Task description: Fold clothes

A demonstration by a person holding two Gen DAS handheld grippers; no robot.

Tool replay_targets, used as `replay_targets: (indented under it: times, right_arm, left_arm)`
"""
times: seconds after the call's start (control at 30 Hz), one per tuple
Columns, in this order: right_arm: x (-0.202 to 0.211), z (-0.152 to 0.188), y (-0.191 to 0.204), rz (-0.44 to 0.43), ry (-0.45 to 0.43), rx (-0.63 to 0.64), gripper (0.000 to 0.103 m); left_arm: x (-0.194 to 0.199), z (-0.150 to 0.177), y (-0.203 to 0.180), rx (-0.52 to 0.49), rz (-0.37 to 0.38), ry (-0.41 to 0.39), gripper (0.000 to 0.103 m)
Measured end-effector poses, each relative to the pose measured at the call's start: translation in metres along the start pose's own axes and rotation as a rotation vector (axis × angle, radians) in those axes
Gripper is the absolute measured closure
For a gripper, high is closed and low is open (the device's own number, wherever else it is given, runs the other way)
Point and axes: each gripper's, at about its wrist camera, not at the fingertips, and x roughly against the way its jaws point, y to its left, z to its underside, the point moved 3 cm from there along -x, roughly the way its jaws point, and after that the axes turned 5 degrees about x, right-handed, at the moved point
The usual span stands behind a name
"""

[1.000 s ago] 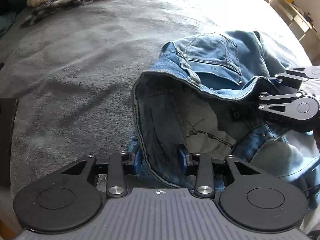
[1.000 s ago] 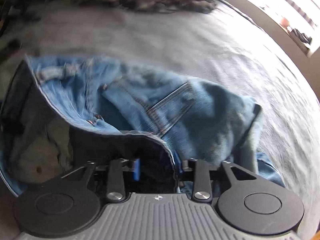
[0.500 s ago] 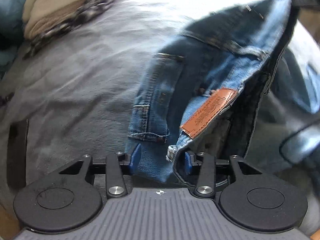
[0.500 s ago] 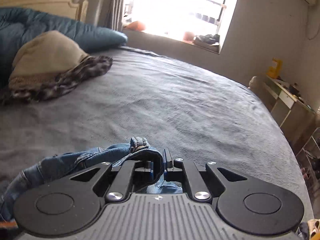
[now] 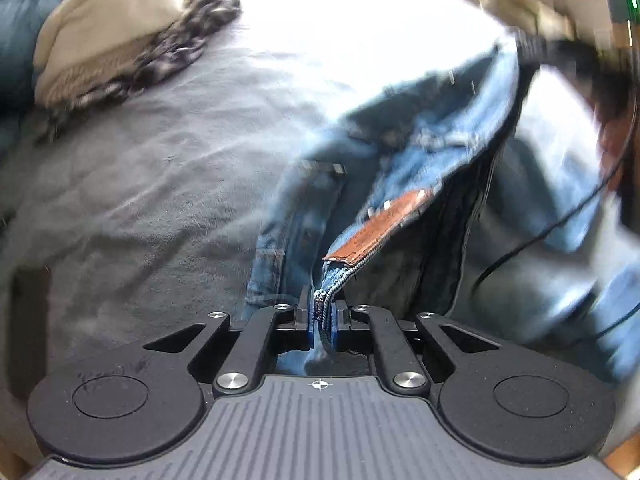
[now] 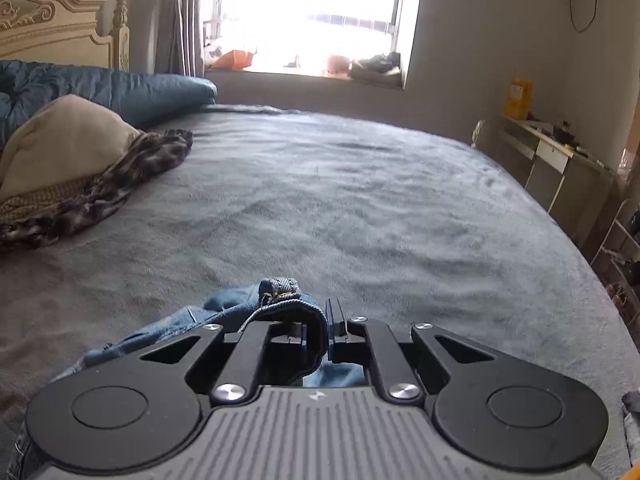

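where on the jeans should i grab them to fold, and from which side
Take the jeans by the thick stitched waistband, one corner per tool, coming in edge-on from above. The left tool is closing on the band beside the leather patch; the right tool pinches the band at a belt loop.

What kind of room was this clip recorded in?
A bedroom, most likely. The work surface is a bed covered with a grey blanket, with an ornate cream headboard and a blue duvet at its far end. A bright window and a small side desk fit a lived-in home.
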Motion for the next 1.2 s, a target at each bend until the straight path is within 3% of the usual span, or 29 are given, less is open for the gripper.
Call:
replay_targets:
  times: [0.27, 0.43, 0.57, 0.8, 0.93, 1.03, 1.13, 1.17, 1.2]
  right_arm:
    - [-0.007, -0.084, 0.078, -0.084, -0.143, 0.165, 0.093]
    - [-0.046, -0.133, 0.185, -0.217, -0.143, 0.357, 0.094]
    - [-0.090, -0.153, 0.282, -0.338, -0.066, 0.499, 0.096]
    - [-0.136, -0.181, 0.401, -0.471, 0.023, 0.572, 0.096]
    - [-0.142, -0.180, 0.465, -0.532, 0.030, 0.635, 0.096]
    - [-0.147, -0.173, 0.505, -0.577, 0.023, 0.663, 0.096]
    - [-0.167, -0.150, 0.539, -0.603, 0.088, 0.718, 0.096]
    - [-0.179, -0.139, 0.549, -0.612, 0.146, 0.751, 0.092]
    - [-0.191, -0.129, 0.556, -0.617, 0.212, 0.778, 0.077]
  left_arm:
    - [0.037, -0.040, 0.092, 0.226, 0.131, -0.175, 0.097]
    - [0.016, -0.040, 0.172, 0.513, 0.194, -0.126, 0.097]
    - [-0.001, -0.038, 0.233, 0.722, 0.261, -0.112, 0.097]
    - [0.006, -0.044, 0.308, 0.851, 0.275, -0.200, 0.097]
    - [0.005, -0.043, 0.345, 0.883, 0.232, -0.205, 0.097]
    - [0.002, -0.040, 0.369, 0.886, 0.170, -0.196, 0.097]
    - [-0.013, -0.037, 0.384, 0.845, 0.107, -0.115, 0.096]
    - [-0.015, -0.037, 0.385, 0.825, 0.089, -0.105, 0.095]
    - [-0.013, -0.037, 0.386, 0.807, 0.064, -0.109, 0.095]
